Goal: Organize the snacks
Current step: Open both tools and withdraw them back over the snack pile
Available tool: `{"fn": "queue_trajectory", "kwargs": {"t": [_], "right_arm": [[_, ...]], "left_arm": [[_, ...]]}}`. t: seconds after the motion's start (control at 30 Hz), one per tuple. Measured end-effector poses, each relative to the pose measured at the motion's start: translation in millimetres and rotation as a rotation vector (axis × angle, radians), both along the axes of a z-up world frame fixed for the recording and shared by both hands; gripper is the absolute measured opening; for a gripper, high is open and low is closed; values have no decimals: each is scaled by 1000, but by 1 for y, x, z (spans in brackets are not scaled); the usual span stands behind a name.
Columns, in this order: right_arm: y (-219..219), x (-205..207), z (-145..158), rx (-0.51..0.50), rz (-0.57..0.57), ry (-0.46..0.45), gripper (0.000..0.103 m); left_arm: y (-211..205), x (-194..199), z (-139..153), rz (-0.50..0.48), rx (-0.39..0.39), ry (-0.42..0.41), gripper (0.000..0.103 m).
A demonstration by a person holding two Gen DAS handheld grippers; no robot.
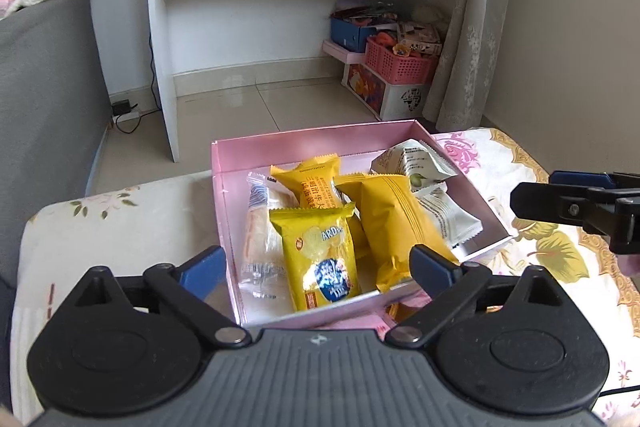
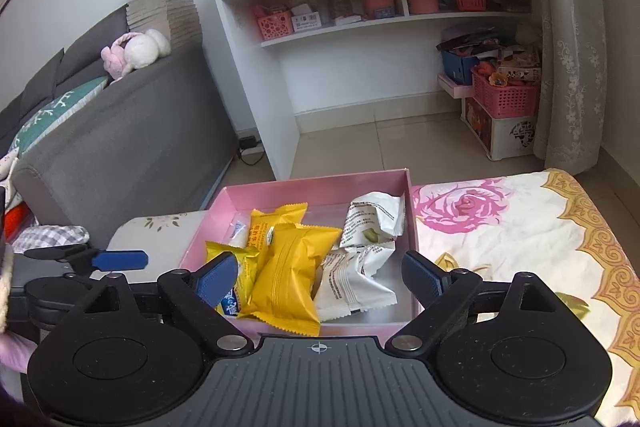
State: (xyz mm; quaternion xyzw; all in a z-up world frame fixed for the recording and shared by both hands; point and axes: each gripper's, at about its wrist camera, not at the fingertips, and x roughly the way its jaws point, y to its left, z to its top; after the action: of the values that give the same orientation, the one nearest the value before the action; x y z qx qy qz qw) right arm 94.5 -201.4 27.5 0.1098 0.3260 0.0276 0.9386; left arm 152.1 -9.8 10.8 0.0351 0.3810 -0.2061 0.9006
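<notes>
A pink box [image 1: 224,163] [image 2: 280,193] sits on a floral-covered surface and holds several snack packets. Among them are a bright yellow packet [image 1: 316,259], plain yellow packets [image 1: 394,227] [image 2: 292,275], white packets [image 1: 416,161] [image 2: 352,283] and a clear-wrapped one [image 1: 260,239]. My left gripper [image 1: 320,269] stands open above the box's near edge, nothing pressed between its blue pads. My right gripper [image 2: 320,277] is open too, over the box's near side, holding nothing. One finger of the right gripper [image 1: 560,203] shows at the right in the left wrist view. The left gripper's blue pad [image 2: 120,261] shows at the left in the right wrist view.
A grey sofa [image 2: 120,131] stands to the left with a plush toy [image 2: 136,53] on its arm. Behind the box is tiled floor and a white shelf unit [image 2: 360,7]. Pink baskets and boxes [image 2: 504,99] sit by a curtain at the right. The floral cloth [image 2: 500,235] spreads right of the box.
</notes>
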Motion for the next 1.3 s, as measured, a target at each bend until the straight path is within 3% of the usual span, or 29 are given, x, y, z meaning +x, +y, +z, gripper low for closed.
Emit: {"fn": "queue_trajectory", "kwargs": {"t": [0.33, 0.63, 0.73, 1.03, 1.3], "right_arm": [[4, -34, 15, -31, 38, 13, 99], [17, -63, 6, -105, 86, 28, 100], [20, -71, -2, -116, 103, 51, 100], [25, -99, -23, -173, 150, 92, 100], [8, -115, -47, -196, 130, 153, 100]], "left_arm": [[10, -41, 6, 34, 26, 1, 103], [16, -79, 4, 75, 38, 26, 103], [17, -90, -7, 63, 13, 61, 103], [4, -112, -33, 13, 62, 119, 103], [-16, -127, -50, -60, 78, 116, 103]]}}
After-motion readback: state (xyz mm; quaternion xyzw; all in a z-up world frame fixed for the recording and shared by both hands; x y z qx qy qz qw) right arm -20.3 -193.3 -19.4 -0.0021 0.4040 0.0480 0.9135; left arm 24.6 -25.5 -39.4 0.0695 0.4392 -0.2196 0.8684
